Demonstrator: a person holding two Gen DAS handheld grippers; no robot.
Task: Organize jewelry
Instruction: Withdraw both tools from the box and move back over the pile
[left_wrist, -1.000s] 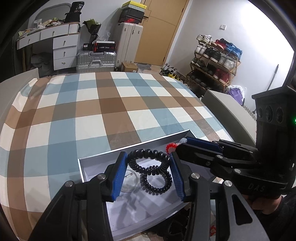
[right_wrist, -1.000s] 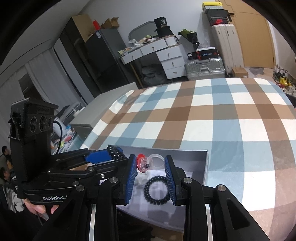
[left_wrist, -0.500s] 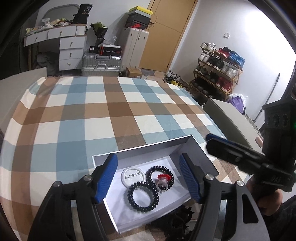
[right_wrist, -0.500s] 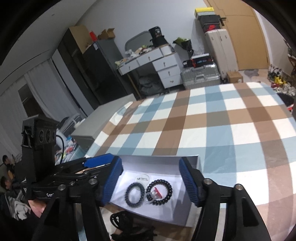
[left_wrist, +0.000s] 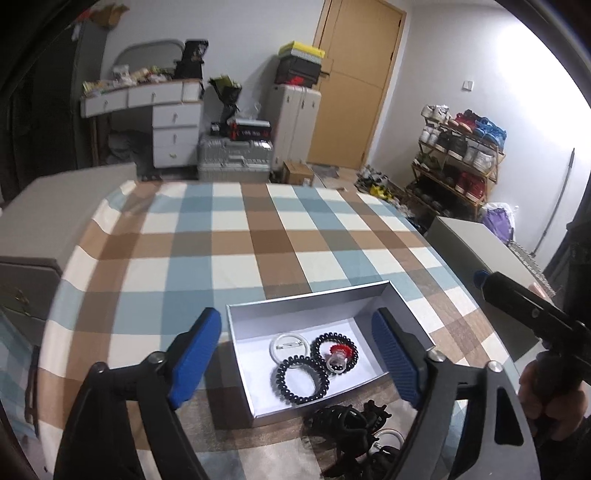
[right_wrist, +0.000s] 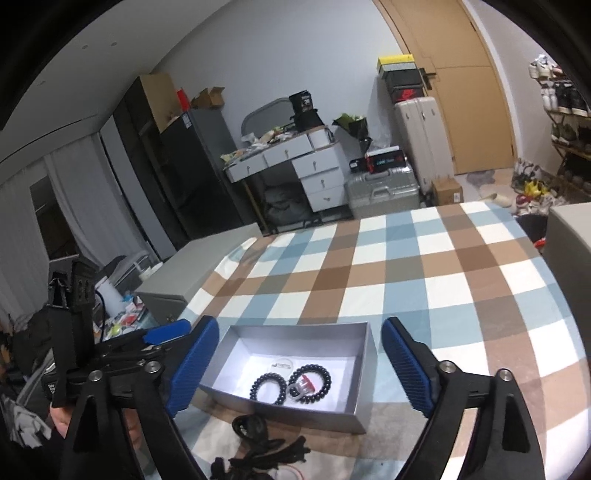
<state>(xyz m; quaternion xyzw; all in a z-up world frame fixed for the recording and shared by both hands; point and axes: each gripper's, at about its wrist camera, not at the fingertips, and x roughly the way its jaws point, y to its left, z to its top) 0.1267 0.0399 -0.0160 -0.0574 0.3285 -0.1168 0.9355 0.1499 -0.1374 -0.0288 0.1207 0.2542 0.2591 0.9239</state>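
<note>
A grey open box (left_wrist: 306, 308) (right_wrist: 360, 369) sits on the checked tablecloth near the front edge. Inside lie two black spiral hair ties (left_wrist: 302, 379) (right_wrist: 266, 387), a clear ring with a red flower (left_wrist: 338, 356) (right_wrist: 303, 387) inside the second tie, and a white round badge (left_wrist: 285, 344). My left gripper (left_wrist: 299, 354) is open and empty, raised above the box. My right gripper (right_wrist: 299, 365) is open and empty, also raised above it. A pile of black hair ties and clips (left_wrist: 351, 428) (right_wrist: 266, 454) lies in front of the box.
The checked tablecloth (left_wrist: 229, 236) covers the table. Grey cabinets stand at the table's left (left_wrist: 44, 206) and right (left_wrist: 476, 240). Suitcases, a white desk, a shoe rack and a door stand at the back of the room.
Both grippers opened and let go of a hair tie and the red-flower ring, which now lie in the box. Both grippers then lifted up and back.
</note>
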